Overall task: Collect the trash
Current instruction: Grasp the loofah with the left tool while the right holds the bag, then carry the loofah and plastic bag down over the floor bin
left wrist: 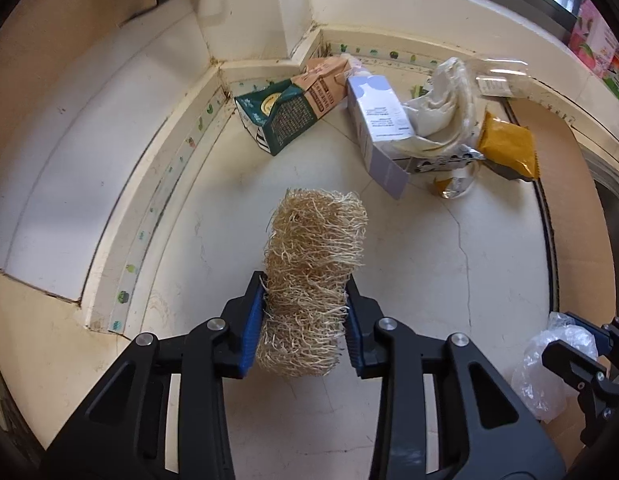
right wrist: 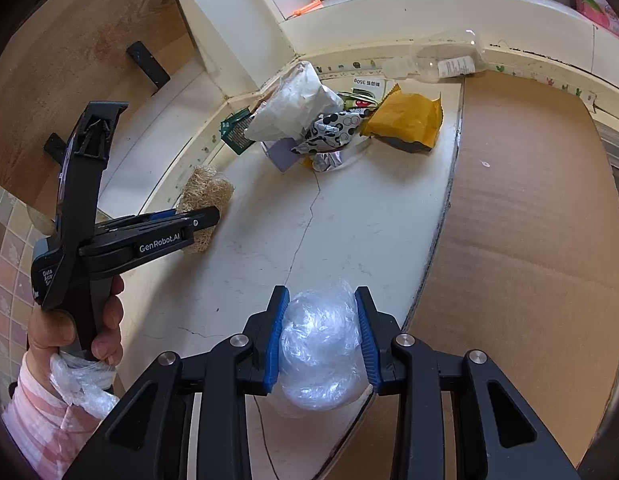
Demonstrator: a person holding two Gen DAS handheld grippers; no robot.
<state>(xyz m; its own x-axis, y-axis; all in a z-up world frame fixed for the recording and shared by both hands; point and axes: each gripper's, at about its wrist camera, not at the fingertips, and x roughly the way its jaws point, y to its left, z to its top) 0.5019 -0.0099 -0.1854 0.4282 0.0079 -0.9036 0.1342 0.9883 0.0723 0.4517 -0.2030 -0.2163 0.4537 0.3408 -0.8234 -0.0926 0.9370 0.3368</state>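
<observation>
My left gripper (left wrist: pixel 305 320) is shut on a tan fibrous loofah scrubber (left wrist: pixel 313 264) and holds it above the cream floor. From the right wrist view the left gripper (right wrist: pixel 197 216) shows at the left with the loofah (right wrist: pixel 205 192) in it. My right gripper (right wrist: pixel 321 340) is shut on a crumpled ball of clear plastic wrap (right wrist: pixel 321 352); it shows at the lower right of the left wrist view (left wrist: pixel 581 344) with the plastic (left wrist: pixel 549 364). A pile of trash lies in the far corner: a green and brown carton (left wrist: pixel 293 104), a lavender box (left wrist: pixel 377 128), white wrapping (left wrist: pixel 449 100), a yellow pouch (left wrist: pixel 509 144).
A clear plastic bottle (right wrist: pixel 437 64) lies by the back wall. A flat sheet of brown cardboard (right wrist: pixel 529 220) covers the floor on the right. A white ledge with a sticker strip (left wrist: pixel 149 216) runs along the left. A wooden panel (right wrist: pixel 89 40) stands at the far left.
</observation>
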